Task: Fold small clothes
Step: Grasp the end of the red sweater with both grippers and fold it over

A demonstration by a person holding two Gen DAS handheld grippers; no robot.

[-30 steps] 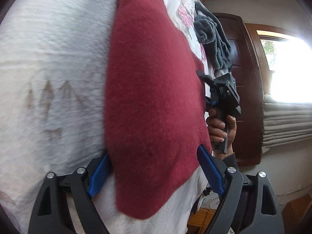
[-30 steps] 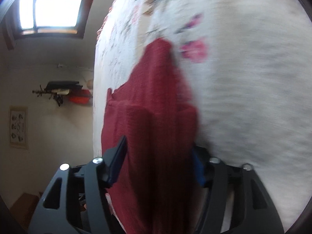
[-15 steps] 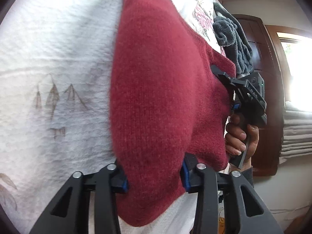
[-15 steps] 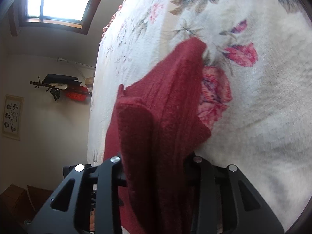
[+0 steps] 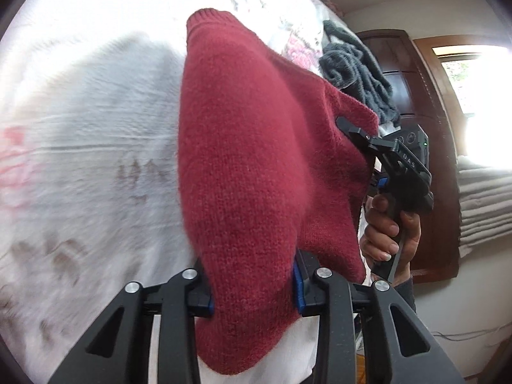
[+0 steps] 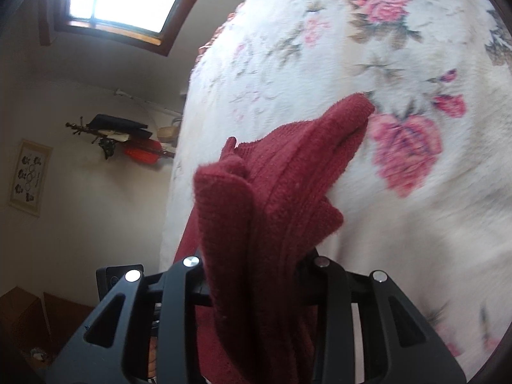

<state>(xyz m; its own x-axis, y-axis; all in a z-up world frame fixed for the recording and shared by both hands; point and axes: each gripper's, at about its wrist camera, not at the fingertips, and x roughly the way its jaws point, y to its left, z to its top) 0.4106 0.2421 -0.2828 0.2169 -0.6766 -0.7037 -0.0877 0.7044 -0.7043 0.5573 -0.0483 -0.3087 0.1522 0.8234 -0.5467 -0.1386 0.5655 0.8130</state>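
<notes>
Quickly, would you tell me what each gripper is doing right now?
Left gripper: shut on the red sweater.
Right gripper: shut on the red sweater too.

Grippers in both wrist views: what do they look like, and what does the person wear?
Both the left gripper and right gripper are black, with triangular cut-outs and silver screw heads. The left has blue pads. The right's body, seen from the left wrist, bears white letters. A dark sleeve covers the wrist.

Black grippers [image 5: 252,288]; blue pads [image 5: 297,284]; silver screws [image 5: 323,272]; dark sleeve [image 5: 406,291].

Open floral bedspread [image 6: 368,48] lies beyond the red sweater [image 5: 249,160]; a grey garment [image 5: 355,73] crowds the bed's far edge.
</notes>
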